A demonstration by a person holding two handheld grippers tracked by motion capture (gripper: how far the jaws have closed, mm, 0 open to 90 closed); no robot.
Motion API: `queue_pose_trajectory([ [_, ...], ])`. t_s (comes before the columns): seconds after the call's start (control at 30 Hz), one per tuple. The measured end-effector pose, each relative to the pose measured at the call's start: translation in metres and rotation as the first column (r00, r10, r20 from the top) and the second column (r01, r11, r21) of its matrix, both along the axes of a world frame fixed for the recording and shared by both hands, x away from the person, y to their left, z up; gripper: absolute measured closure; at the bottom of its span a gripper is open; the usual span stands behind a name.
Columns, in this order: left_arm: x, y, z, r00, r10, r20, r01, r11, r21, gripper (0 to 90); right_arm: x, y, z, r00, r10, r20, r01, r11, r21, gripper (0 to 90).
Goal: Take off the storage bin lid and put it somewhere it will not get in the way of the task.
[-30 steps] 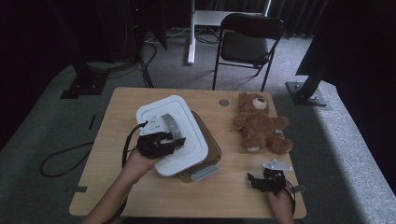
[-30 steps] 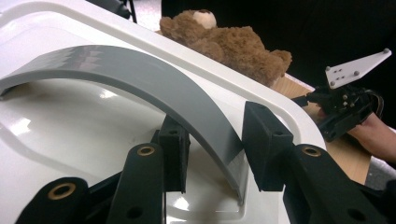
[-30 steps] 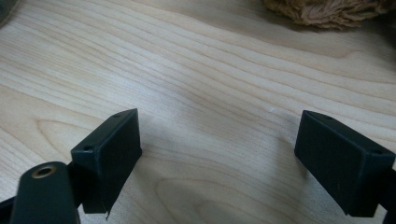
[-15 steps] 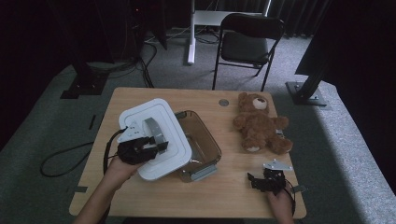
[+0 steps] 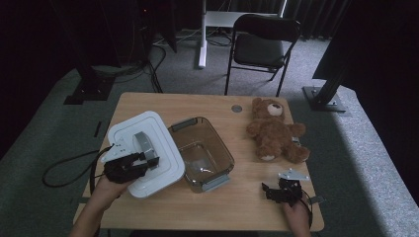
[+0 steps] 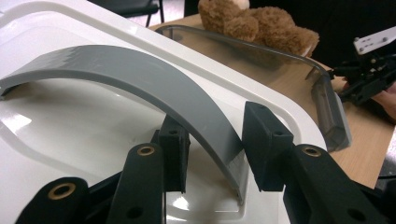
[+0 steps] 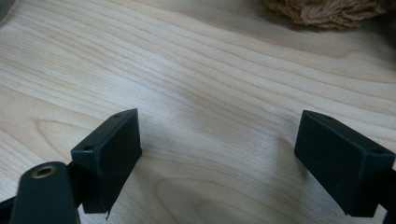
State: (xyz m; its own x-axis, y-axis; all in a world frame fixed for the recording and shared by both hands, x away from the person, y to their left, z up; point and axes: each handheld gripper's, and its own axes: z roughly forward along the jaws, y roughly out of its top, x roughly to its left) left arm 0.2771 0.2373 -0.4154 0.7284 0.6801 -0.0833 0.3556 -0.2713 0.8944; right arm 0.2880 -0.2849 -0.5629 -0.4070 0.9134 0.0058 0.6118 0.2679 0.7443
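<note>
While left hand-held gripper (image 6: 212,154) clasps one lid's (image 5: 163,148) handle (image 6: 140,81) | right hand-held gripper (image 7: 217,161) released | one bin (image 5: 217,145) | one bear (image 5: 274,131)

Lid (image 5: 148,148): white, with grey arched handle (image 6: 154,88). Storage box (image 5: 200,153): clear, smoky-tinted, grey latches. Teddy bear (image 5: 274,131): brown, cream muzzle. Bench (image 5: 207,106): pale wood grain. Folding chair (image 5: 262,44): black. Gripper fingers (image 7: 112,154): black.

A: What's my right gripper (image 7: 217,158) cam giving me?

B: My two black jaws stand wide apart, nothing between them; bare wooden table (image 7: 196,79) underneath; brown teddy bear (image 7: 327,11) fur at the top edge, well apart from the jaws.
</note>
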Motion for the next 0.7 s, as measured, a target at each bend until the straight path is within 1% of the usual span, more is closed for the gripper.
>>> queue_pose_trajectory([
  [0.03, -0.002, 0.002, -0.002, 1.0, -0.005, 0.002, 0.005, 1.0, -0.005, 63.0, 0.0, 0.0, 0.0, 1.0, 0.0, 0.0, 0.0, 1.0, 0.0, 13.6],
  [0.07, -0.003, 0.005, -0.006, 1.0, 0.001, -0.001, -0.001, 1.0, 0.007, 63.0, 0.0, 0.0, 0.0, 1.0, 0.0, 0.0, 0.0, 1.0, -0.001, 13.6],
  [0.17, -0.003, 0.006, -0.01, 0.9999, 0.009, -0.01, -0.009, 0.9999, 0.014, 63.0, 0.0, 0.0, 0.0, 1.0, 0.0, 0.0, 0.0, 1.0, -0.002, 13.6],
  [0.2, 0.0, 0.009, -0.019, 0.9995, 0.015, -0.027, -0.015, 0.9999, 0.007, 63.0, 0.0, 0.0, 0.0, 1.0, 0.0, 0.0, 0.0, 1.0, -0.002, 13.7],
  [0.23, 0.001, 0.011, -0.023, 0.9992, 0.013, -0.038, -0.014, 0.9998, -0.014, 62.7, 0.0, 0.0, 0.0, 1.0, 0.0, 0.0, 0.0, 1.0, -0.002, 13.7],
  [0.27, 0.001, 0.013, -0.025, 0.999, 0.014, -0.044, -0.015, 0.9996, -0.023, 62.7, 0.0, 0.0, 0.0, 1.0, -0.001, 0.0, 0.001, 1.0, -0.002, 13.7],
  [0.3, 0.002, 0.014, -0.027, 0.9989, 0.018, -0.044, -0.02, 0.9995, -0.025, 62.7, 0.0, 0.0, 0.0, 1.0, -0.001, 0.0, 0.001, 1.0, -0.002, 13.7],
  [0.33, 0.002, 0.014, -0.03, 0.9987, 0.029, -0.042, -0.03, 0.9995, -0.012, 62.9, 0.0, 0.0, 0.0, 1.0, -0.001, 0.0, 0.001, 1.0, -0.002, 13.7],
  [0.37, 0.002, 0.015, -0.033, 0.9985, 0.032, -0.045, -0.033, 0.9994, -0.009, 62.9, 0.0, 0.0, 0.0, 1.0, -0.002, 0.0, 0.002, 1.0, -0.001, 13.7],
  [0.43, 0.003, 0.018, -0.04, 0.9978, 0.02, -0.063, -0.021, 0.9995, -0.024, 62.9, 0.0, 0.0, 0.0, 1.0, -0.001, 0.001, 0.001, 1.0, -0.002, 13.7],
  [0.57, 0.009, 0.019, -0.055, 0.9953, 0.024, -0.094, -0.026, 0.9995, -0.017, 62.9, 0.0, 0.0, 0.0, 1.0, 0.0, 0.001, 0.0, 1.0, -0.003, 13.7],
  [0.7, 0.016, 0.019, -0.072, 0.9926, 0.012, -0.121, -0.015, 0.9996, -0.023, 62.9, 0.0, 0.0, 0.0, 1.0, 0.0, 0.001, 0.0, 1.0, -0.003, 13.7],
])
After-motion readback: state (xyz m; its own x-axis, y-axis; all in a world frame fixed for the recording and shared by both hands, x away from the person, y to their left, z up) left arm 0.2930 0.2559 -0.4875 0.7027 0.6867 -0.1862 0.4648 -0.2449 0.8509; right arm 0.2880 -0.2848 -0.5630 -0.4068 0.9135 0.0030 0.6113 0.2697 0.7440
